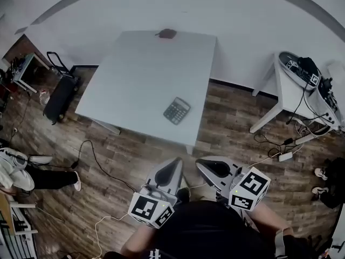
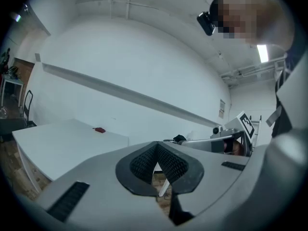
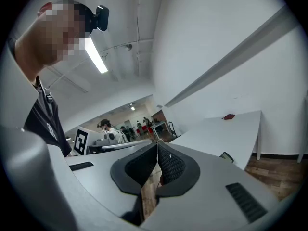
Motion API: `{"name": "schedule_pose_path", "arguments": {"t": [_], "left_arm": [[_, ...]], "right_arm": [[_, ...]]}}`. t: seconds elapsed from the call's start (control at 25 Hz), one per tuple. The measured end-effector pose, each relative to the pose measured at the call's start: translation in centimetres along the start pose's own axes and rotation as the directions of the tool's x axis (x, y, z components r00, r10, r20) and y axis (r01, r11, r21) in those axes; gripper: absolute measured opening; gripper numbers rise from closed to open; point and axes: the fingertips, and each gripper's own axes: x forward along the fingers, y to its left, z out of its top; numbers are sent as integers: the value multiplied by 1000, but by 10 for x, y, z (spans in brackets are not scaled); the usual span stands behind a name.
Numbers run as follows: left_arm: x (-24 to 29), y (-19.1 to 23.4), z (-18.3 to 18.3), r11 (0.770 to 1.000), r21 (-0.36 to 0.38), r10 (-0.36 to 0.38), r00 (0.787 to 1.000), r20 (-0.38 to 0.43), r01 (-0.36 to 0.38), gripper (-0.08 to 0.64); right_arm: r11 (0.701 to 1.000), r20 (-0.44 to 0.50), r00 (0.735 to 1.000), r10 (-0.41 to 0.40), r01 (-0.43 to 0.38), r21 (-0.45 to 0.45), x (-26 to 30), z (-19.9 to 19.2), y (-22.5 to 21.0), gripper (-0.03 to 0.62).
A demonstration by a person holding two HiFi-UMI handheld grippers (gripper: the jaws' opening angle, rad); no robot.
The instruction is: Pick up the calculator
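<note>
Head view has both grippers closest to me, low in frame at 6 o'clock, held just above my dark shirt [image 1: 215, 231]. The left gripper [image 1: 173, 165] and the right gripper [image 1: 207, 166] sit side by side, near each other but not touching, both pointing toward 12 o'clock. In the left gripper view, the left gripper [image 2: 156, 146] has its ribbed pads [image 2: 144, 160] meeting at the tips, with only a sliver of floor showing lower down between them, and nothing is held. In the right gripper view, I see the same thing: the right gripper [image 3: 157, 146] is closed tip to tip and empty.

Beyond the tips I see wooden floor [image 1: 135, 155] with a thin cable [image 1: 99, 163] looping over it at 9 o'clock.

Next comes the white table [image 1: 135, 74]. The calculator [image 1: 177, 110] lies flat on it, toward the table's 5 o'clock corner and close to the near edge, at 12 o'clock from my grippers and well apart from both.

At the table's far edge, 12 o'clock, rests a small dark red thing [image 1: 167, 34].

A black case [image 1: 59, 96] stands on the floor at 10 o'clock, and a white side table [image 1: 288, 93] loaded with gear and wires sits at 2 o'clock. A white wall [image 1: 242, 26] closes the scene behind.
</note>
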Motion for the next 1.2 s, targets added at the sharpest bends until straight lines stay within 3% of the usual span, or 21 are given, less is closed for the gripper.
{"name": "schedule_pose_path", "arguments": {"t": [0.4, 0.76, 0.96, 1.2], "left_arm": [[37, 85, 16, 998, 14, -61, 998, -30, 61, 6], [70, 118, 17, 994, -27, -103, 993, -52, 102, 6], [90, 131, 14, 996, -37, -78, 995, -65, 76, 5], [120, 149, 13, 999, -36, -9, 998, -63, 7, 6]], "right_arm": [[997, -29, 997, -74, 74, 26, 83, 18, -40, 15], [990, -43, 990, -137, 138, 27, 107, 32, -73, 15], [993, -76, 991, -114, 117, 35, 115, 31, -102, 17], [998, -186, 981, -47, 55, 41, 134, 23, -166, 17]]}}
